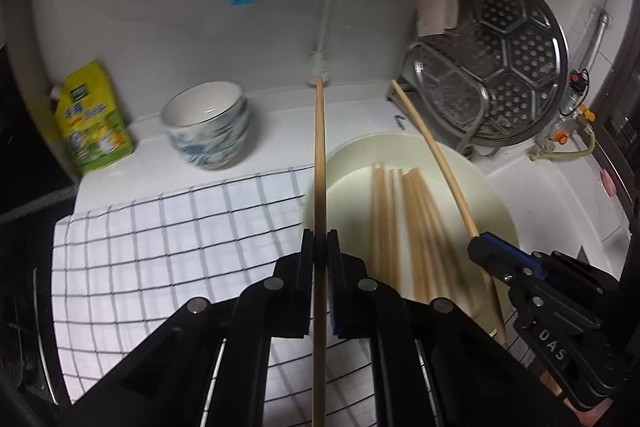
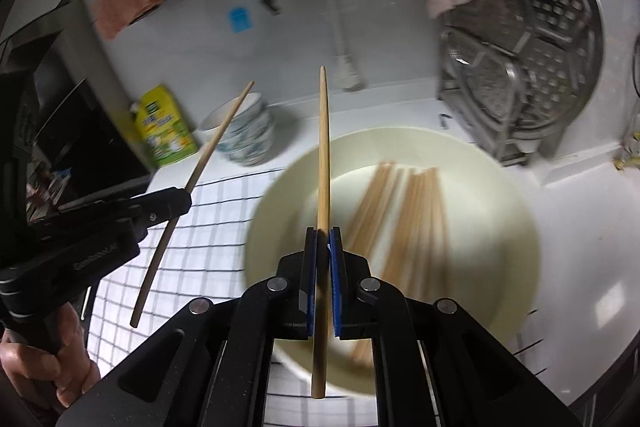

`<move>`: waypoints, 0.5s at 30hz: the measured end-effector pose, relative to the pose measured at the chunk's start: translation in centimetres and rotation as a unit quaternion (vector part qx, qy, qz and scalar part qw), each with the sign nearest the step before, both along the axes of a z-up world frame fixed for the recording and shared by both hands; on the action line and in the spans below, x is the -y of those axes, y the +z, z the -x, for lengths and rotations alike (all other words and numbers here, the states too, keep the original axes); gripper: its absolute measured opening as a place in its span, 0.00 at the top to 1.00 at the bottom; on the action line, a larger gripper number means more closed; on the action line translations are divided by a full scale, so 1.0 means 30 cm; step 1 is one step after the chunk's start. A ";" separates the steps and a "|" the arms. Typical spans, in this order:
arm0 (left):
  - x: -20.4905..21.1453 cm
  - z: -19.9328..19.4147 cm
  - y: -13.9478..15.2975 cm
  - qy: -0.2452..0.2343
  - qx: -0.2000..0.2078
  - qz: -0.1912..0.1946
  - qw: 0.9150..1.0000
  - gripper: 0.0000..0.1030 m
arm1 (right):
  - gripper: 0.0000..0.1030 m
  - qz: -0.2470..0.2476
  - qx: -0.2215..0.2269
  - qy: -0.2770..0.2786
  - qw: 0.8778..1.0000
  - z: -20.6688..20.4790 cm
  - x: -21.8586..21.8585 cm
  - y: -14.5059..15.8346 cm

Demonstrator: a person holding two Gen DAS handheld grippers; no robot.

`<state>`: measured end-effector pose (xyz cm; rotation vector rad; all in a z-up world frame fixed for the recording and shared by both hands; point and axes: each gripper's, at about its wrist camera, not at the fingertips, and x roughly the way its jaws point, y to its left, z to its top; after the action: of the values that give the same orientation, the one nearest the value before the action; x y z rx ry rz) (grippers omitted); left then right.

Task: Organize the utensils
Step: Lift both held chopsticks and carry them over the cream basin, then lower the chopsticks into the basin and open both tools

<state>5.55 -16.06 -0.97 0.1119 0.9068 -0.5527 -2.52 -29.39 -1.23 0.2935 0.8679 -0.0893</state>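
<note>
Loose chopsticks (image 2: pixel 404 223) in cream bowl (image 2: pixel 520 211) motion-blurred, pouch (image 1: pixel 94 119) print unreadable

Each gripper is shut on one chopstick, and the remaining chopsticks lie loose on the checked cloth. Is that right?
Not quite. The remaining chopsticks lie in the cream basin, not on the checked cloth, as the right wrist view shows. The left gripper and right gripper are each shut on one chopstick.

Both hand-held grippers are matte black, angular plastic, each with paired linkage arms joined by round silver pivot pins. The left gripper (image 1: pixel 320 241) and right gripper (image 2: pixel 323 237) carry blue pads on their inner finger faces. White lettering reading "DAS" marks one body; small screws dot the side plates. A bare hand (image 2: pixel 48 367) wraps a black handle.
</note>
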 end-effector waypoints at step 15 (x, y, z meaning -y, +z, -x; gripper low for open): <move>0.276 -0.042 -0.110 -0.042 -0.016 -0.045 0.998 0.93 | 0.94 -0.019 -0.043 -0.030 0.998 -0.008 0.206 -0.141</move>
<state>6.81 -24.34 -4.27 0.2243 0.9610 -0.5927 -2.28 -35.58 -5.45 0.3541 0.9478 -0.1425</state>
